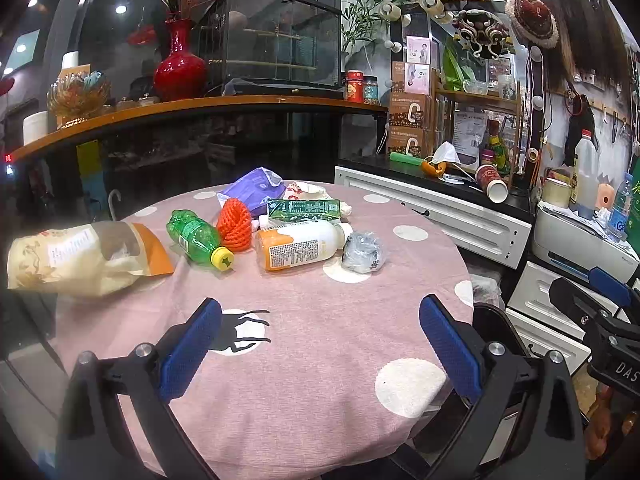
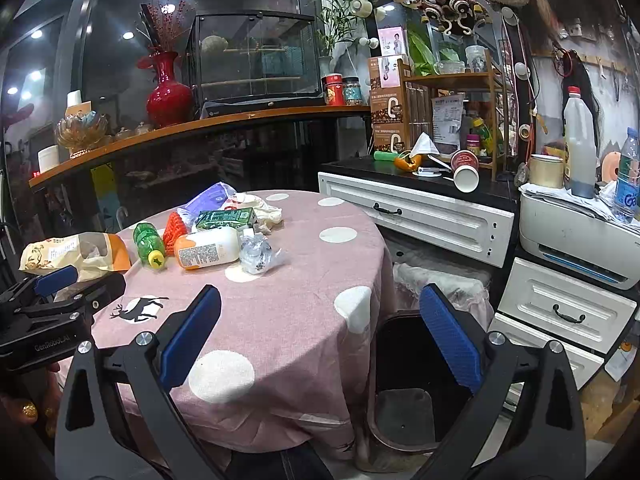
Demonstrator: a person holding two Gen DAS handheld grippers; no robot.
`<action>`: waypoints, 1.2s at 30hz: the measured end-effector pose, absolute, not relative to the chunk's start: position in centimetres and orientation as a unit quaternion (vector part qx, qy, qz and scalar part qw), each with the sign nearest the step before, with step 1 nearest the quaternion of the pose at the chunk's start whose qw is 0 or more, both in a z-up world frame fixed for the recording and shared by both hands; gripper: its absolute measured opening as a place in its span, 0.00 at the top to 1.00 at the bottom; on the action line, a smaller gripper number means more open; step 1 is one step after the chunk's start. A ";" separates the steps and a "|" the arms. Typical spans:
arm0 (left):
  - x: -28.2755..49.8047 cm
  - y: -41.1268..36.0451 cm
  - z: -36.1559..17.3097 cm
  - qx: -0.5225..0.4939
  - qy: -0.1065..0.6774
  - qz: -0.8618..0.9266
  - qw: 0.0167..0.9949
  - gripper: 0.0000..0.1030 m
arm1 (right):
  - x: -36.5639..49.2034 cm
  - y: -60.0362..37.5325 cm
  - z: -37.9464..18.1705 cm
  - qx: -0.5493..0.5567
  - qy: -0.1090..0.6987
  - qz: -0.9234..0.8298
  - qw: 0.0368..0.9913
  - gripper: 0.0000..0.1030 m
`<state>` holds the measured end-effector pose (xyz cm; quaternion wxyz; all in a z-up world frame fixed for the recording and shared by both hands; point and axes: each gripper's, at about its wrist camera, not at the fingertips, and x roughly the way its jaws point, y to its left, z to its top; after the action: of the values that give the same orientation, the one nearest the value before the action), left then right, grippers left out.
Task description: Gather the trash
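Note:
Trash lies on a round table with a pink spotted cloth [image 1: 304, 380]: a beige and orange bag [image 1: 80, 256], a green bottle [image 1: 198, 238], an orange net [image 1: 235, 224], a white and orange bottle [image 1: 300, 244], a green carton [image 1: 304, 209], a crumpled clear wrapper [image 1: 362, 252] and a purple pack [image 1: 254, 188]. My left gripper [image 1: 320, 340] is open and empty above the near part of the table. My right gripper [image 2: 320, 328] is open and empty at the table's right edge, above a dark bin [image 2: 404, 412] on the floor.
A white drawer cabinet [image 2: 420, 216] with a tipped paper cup [image 2: 466, 172] stands to the right. A printer [image 2: 576, 244] with bottles on it is further right. A wooden shelf with a red vase [image 2: 168, 92] and glass case runs behind the table.

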<state>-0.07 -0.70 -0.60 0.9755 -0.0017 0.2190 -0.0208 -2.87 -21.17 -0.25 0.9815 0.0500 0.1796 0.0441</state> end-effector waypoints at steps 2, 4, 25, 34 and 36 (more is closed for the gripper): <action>-0.1 -0.7 -0.5 -0.002 0.218 -0.020 0.976 0.05 | -2.9 -21.2 -0.2 0.050 0.180 0.045 0.981 0.05; -0.1 -0.7 -0.5 -0.002 0.218 -0.021 0.976 0.05 | -2.9 -21.2 -0.2 0.050 0.180 0.044 0.981 0.05; -0.2 -1.1 -0.7 0.004 0.218 -0.026 0.976 0.05 | -2.9 -21.2 -0.3 0.052 0.182 0.046 0.981 0.05; -0.2 -1.0 -0.8 0.005 0.218 -0.026 0.976 0.05 | -2.8 -21.0 -0.3 0.053 0.183 0.047 0.981 0.05; -0.2 -1.0 -0.8 0.005 0.218 -0.026 0.976 0.05 | -2.8 -21.1 -0.3 0.053 0.182 0.047 0.981 0.05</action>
<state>-0.16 -1.04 -0.79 0.9757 0.0049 0.2177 -0.0265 -2.82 -21.05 -0.32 0.9807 0.0529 0.1821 0.0469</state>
